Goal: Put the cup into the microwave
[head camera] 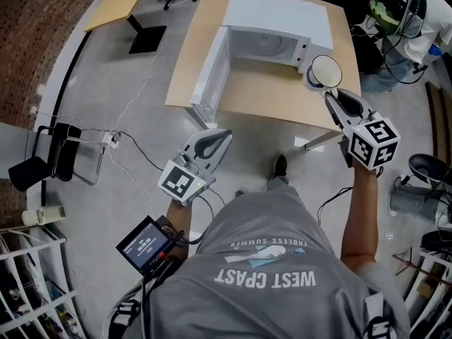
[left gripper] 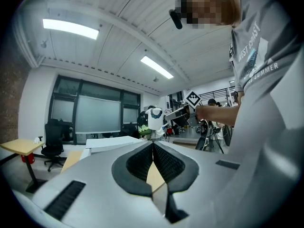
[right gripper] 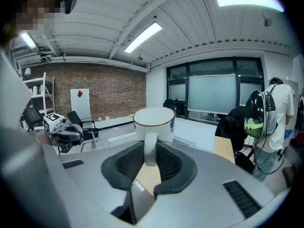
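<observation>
A white microwave (head camera: 272, 41) stands on the wooden table (head camera: 282, 101) with its door (head camera: 212, 76) swung open to the left and its cavity showing. My right gripper (head camera: 328, 94) is shut on the handle of a white cup (head camera: 323, 71), holding it upright in the air by the microwave's right front corner. In the right gripper view the cup (right gripper: 153, 123) sits just past the jaws, which pinch its handle (right gripper: 150, 151). My left gripper (head camera: 223, 134) hangs shut with nothing in it in front of the table's near edge, below the door. Its pads (left gripper: 159, 158) meet in the left gripper view.
A black chair (head camera: 42, 157) and floor cables lie at the left, with a second table (head camera: 116, 2) at the back left. Shelving (head camera: 32, 288) fills the lower left corner. A person (head camera: 417, 20) stands at the back right. A small screen device (head camera: 145, 244) hangs at my waist.
</observation>
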`<state>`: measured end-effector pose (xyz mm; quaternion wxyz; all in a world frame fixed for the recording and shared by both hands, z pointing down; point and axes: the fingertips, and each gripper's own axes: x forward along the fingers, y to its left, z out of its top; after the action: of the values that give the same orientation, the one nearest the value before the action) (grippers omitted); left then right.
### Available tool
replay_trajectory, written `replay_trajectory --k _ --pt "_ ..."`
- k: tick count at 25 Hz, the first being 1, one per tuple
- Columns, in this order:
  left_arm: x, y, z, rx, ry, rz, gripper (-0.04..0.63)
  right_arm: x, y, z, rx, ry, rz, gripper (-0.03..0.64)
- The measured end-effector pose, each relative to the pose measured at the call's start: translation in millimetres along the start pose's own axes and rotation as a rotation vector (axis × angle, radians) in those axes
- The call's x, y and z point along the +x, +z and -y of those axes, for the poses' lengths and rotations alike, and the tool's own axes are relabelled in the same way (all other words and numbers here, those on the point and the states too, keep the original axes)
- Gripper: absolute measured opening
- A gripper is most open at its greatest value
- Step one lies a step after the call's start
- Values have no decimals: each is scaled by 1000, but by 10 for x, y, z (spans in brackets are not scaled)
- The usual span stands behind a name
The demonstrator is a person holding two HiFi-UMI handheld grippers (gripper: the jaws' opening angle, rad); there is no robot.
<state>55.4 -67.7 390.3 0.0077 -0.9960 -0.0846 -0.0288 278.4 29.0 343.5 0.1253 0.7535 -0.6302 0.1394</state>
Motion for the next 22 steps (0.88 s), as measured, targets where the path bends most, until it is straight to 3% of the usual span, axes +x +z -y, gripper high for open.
replay_trajectory --k 10,22 --pt "-343 -56 -198 -26 41 18 20 714 -143 -308 39 74 -63 75" --pt "-430 -334 -641 -80 175 -50 20 2250 -913 150 140 116 -219 75"
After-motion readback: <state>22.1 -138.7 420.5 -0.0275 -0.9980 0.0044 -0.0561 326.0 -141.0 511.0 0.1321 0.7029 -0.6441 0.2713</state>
